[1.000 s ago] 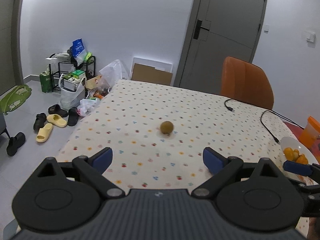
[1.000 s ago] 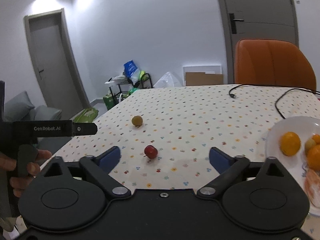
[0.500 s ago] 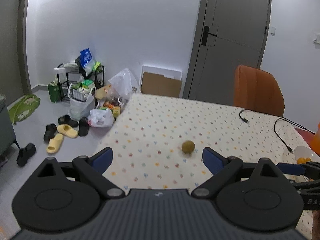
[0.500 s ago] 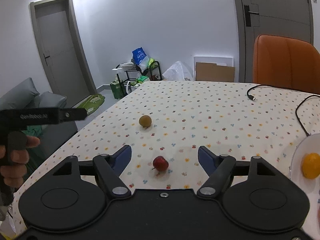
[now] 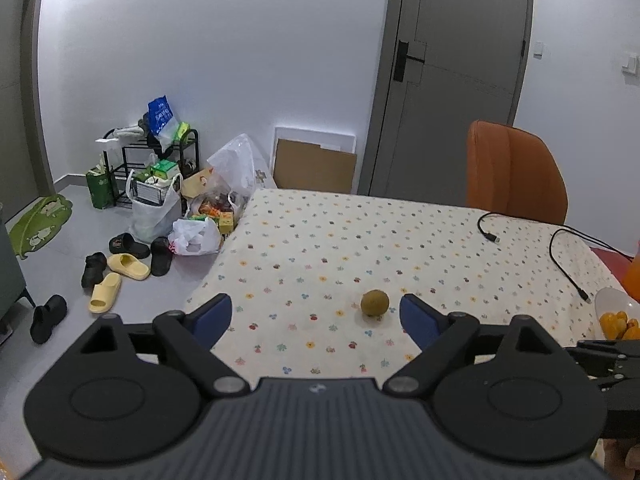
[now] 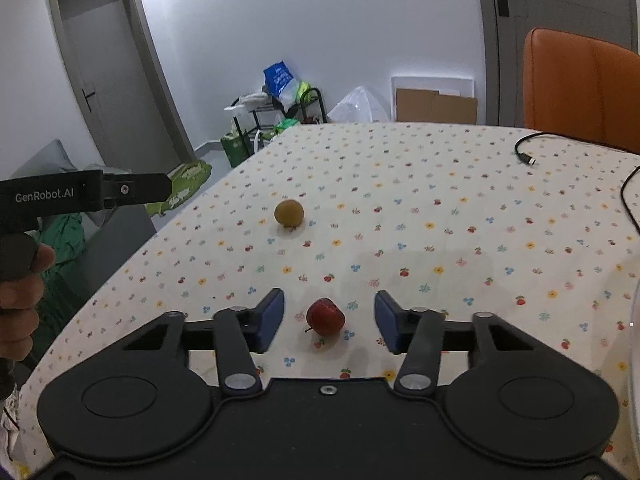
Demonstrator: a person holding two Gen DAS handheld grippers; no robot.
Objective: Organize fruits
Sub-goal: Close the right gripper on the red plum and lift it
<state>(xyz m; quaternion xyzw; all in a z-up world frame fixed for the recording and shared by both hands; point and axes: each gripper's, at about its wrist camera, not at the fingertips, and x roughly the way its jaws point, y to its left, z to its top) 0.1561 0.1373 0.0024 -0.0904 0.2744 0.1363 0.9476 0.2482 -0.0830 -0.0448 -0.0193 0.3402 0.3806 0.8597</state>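
Red apple (image 6: 325,316), stem leftward, between jaws

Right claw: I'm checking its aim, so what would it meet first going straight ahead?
Probably the small red apple, lying on the tablecloth between the open right claw fingers; depth is uncertain.

You had a small red apple (image 6: 325,316) lying on its side on the bench (image 6: 440,200). Farther out sat a round brownish-green fruit (image 6: 289,212). Orange fruits (image 5: 618,323) filled your plate (image 5: 612,300).

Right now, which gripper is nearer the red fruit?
Right. The right gripper has the red fruit between its open fingers; the left gripper is off to the side, facing the brown fruit.
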